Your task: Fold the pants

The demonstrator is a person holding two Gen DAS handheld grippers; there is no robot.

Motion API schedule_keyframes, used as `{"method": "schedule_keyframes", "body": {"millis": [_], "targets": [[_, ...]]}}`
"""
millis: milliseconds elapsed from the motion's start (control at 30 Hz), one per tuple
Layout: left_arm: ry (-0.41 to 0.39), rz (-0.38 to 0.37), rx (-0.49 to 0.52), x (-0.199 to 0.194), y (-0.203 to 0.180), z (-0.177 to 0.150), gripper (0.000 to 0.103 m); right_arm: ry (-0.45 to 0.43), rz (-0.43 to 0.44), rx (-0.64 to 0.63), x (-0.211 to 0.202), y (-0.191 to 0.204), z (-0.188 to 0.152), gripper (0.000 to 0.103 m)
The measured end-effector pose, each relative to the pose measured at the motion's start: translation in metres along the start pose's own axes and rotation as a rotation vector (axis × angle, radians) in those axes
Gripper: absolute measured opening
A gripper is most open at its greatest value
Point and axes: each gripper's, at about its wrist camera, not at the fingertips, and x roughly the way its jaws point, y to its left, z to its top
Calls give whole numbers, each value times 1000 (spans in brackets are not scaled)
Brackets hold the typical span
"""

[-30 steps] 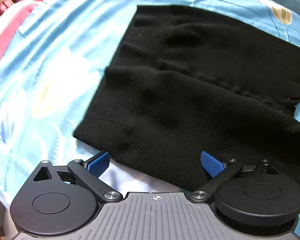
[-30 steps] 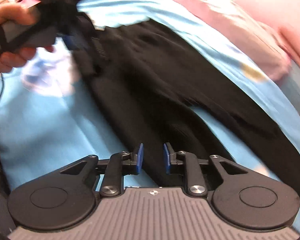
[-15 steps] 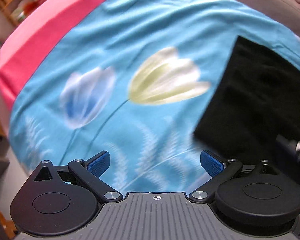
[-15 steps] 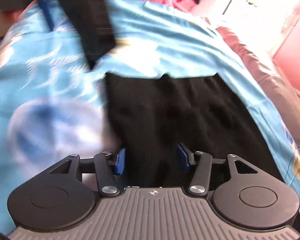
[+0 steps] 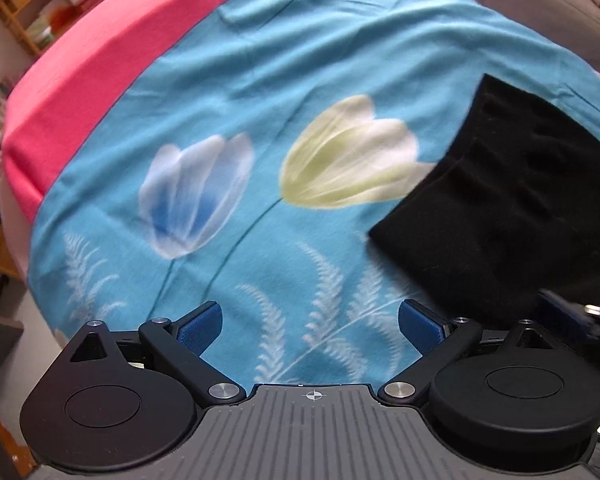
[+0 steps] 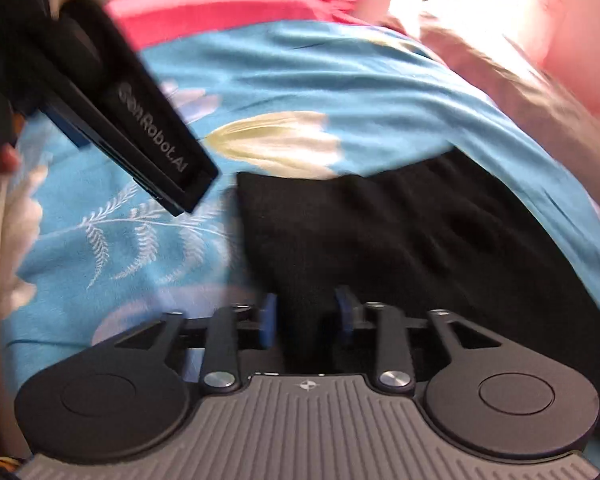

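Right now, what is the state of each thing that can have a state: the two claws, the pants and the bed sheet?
Left claw: open wide, holding nothing, over the bed sheet.
Right claw: partly open, black fabric between its pads; grip cannot be told.
Pants: black, lying folded on the bed sheet, a little wrinkled.
Bed sheet: blue with flowers, spread out, few creases.

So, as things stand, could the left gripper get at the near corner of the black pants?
Probably yes. The left gripper is open and empty over bare blue bedsheet, and the pants corner lies just to its right with nothing between. The right gripper already straddles the fabric further along.
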Motion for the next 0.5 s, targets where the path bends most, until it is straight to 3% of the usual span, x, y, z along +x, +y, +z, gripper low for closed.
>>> {"method": "schedule_keyframes", "body": {"millis": [33,133,233,333,400,500], "targets": [[-7,-14,9,-1,-7,1,103,-14,-15,44,-13,-12,-9,64],[-13,-56,49,1,-34,2,103,-20,-132,123,-56,-45,-43,64],[-14,-82,95,5,-64,5,103,30,-259,255,-97,-84,-88,63],[-27,-109,125,7,-90,13,103,86,-354,554,-131,-133,-138,61],[-33,-125,136,10,-107,21,103,101,-429,803,-151,-169,-175,54],[-31,-144,152,18,-133,31,103,102,-517,1103,-169,-213,-222,59]]}}
